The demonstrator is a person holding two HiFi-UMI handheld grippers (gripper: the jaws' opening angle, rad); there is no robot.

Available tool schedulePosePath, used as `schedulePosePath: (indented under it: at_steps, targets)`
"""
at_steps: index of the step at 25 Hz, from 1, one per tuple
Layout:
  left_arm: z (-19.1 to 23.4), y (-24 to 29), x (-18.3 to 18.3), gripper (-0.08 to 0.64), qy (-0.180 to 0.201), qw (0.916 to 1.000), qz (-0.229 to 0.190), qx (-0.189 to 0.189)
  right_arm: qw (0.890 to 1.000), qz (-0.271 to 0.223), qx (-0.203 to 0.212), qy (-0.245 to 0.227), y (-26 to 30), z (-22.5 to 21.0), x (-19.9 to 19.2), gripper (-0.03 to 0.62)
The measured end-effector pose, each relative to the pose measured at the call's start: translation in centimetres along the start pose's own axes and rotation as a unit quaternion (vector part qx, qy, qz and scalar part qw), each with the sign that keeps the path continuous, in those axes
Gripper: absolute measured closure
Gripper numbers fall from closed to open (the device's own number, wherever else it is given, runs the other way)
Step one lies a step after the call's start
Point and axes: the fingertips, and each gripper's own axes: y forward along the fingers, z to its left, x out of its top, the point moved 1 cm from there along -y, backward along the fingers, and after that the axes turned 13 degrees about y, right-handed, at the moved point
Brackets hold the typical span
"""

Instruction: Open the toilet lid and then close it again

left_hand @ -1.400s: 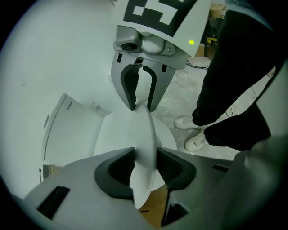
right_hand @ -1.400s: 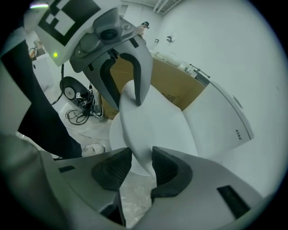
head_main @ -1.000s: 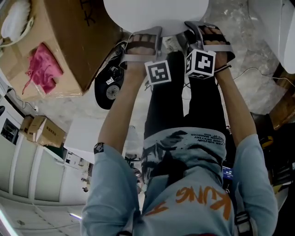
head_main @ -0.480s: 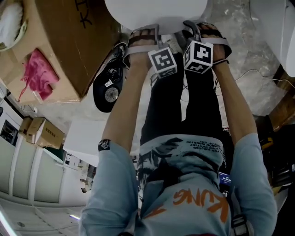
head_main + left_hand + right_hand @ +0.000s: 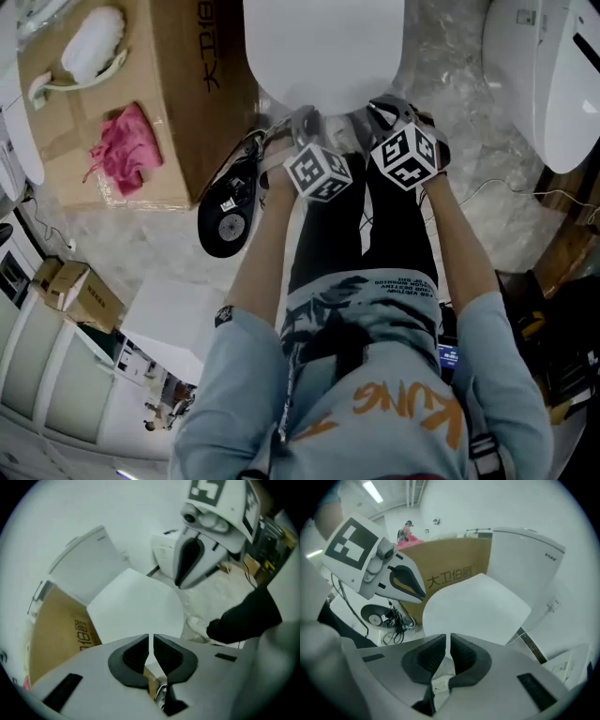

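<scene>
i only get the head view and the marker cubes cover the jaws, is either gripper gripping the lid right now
Observer: No. In the left gripper view the left gripper has nothing between its jaws. They are closing, almost together, and the toilet lid lies beyond them, untouched.
Operator: ok and the right one
Observer: Empty too. In the right gripper view the right gripper is closing to a thin slit, with the lid lying flat ahead of its tips.
</scene>
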Motion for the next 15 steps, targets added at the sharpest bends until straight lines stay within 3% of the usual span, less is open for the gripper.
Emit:
schedulePosePath:
  at_steps: [3, 8, 11, 15]
  targets:
    - [3.4, -5.4, 0.9, 0.534, -0.116, 0.9921, -0.028, 0.038, 0.997, -0.048, 0.002, 0.067, -4.4, 1.1, 3.6, 0.578]
    - [10.7, -11.7, 1.5, 0.534, -0.263, 0.9573, -0.078, 0.09, 0.977, -0.154, 0.002, 0.147, -10.6, -0.1, 11.8, 0.578]
    - [14.4, -16.4, 1.9, 0.534, -0.326, 0.9298, -0.119, 0.123, 0.959, -0.205, -0.013, 0.192, -14.4, -0.5, 15.9, 0.578]
    - [20.5, -23.4, 4.2, 0.534, -0.387, 0.8829, -0.202, 0.173, 0.929, -0.286, -0.02, 0.235, -19.7, -1.4, 22.3, 0.578]
